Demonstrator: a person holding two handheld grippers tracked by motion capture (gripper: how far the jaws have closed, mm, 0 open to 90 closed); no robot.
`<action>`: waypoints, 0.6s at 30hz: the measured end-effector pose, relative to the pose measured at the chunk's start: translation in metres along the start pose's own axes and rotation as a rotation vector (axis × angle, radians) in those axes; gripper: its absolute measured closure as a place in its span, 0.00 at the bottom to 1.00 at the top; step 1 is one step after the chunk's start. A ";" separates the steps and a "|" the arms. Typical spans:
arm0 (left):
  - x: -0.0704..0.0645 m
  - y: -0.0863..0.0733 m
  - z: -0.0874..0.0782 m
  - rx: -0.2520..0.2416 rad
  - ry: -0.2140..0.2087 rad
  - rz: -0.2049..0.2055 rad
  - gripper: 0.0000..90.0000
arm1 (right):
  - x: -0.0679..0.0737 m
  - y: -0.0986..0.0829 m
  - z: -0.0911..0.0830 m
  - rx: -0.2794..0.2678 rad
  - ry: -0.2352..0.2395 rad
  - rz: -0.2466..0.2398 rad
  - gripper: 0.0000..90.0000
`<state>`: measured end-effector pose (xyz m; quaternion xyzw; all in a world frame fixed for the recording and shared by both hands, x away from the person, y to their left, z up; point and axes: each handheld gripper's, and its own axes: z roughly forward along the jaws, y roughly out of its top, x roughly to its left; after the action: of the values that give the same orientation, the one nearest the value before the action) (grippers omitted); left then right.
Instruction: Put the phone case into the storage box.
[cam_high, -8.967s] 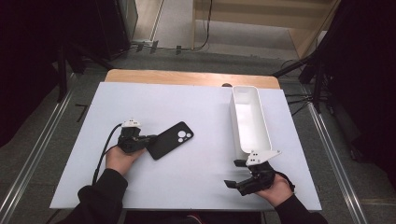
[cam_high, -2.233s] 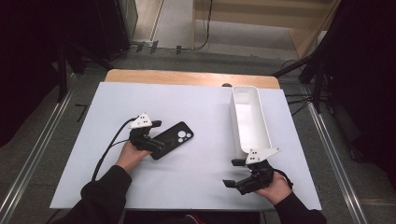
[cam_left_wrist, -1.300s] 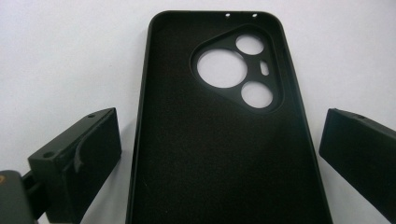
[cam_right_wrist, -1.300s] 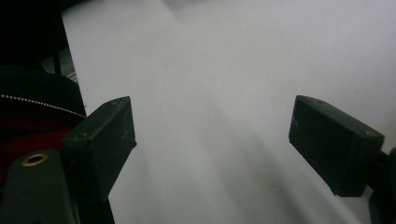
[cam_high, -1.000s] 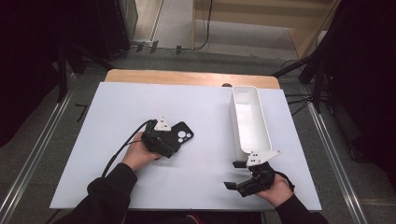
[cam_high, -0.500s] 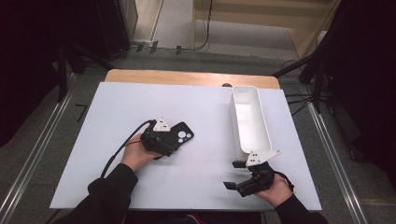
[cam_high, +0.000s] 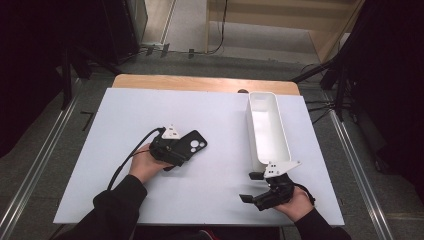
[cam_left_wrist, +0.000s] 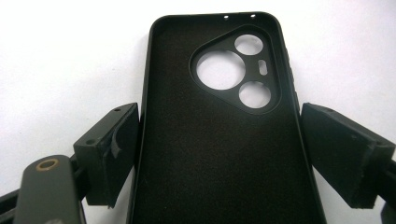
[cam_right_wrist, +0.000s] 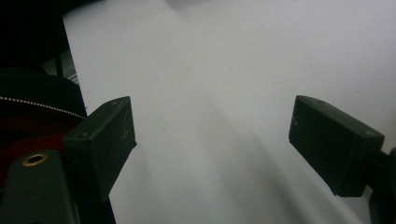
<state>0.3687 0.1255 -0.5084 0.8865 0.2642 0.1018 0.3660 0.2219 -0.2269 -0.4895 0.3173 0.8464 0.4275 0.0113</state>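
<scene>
A black phone case (cam_left_wrist: 219, 135) lies inside-up, camera cutouts showing, on the white table (cam_high: 110, 130). The left gripper (cam_left_wrist: 219, 154) straddles its long edges, jaws spread just beside them. The right gripper (cam_right_wrist: 210, 140) gapes over bare tabletop.

Phone case (cam_high: 192, 146) on table (cam_high: 100, 165), left of tray (cam_high: 268, 132).

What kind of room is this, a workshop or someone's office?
Probably a lab or recording studio, not an office. A person works at a white-topped table with a cabled gripper in each hand, left gripper around a black phone case; metal floor rails and dark curtains surround the table.
</scene>
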 end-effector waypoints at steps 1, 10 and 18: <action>0.000 0.000 -0.001 0.001 -0.001 0.004 0.16 | 0.000 0.000 0.000 0.000 0.002 -0.001 0.15; -0.001 0.004 -0.008 -0.050 -0.011 -0.026 0.16 | 0.000 0.000 0.000 0.000 -0.001 -0.001 0.15; -0.007 0.011 -0.022 -0.144 -0.004 -0.063 0.16 | 0.000 0.000 0.000 -0.001 -0.003 -0.001 0.15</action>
<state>0.3588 0.1286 -0.4851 0.8493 0.2835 0.1072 0.4321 0.2221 -0.2272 -0.4894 0.3175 0.8463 0.4276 0.0128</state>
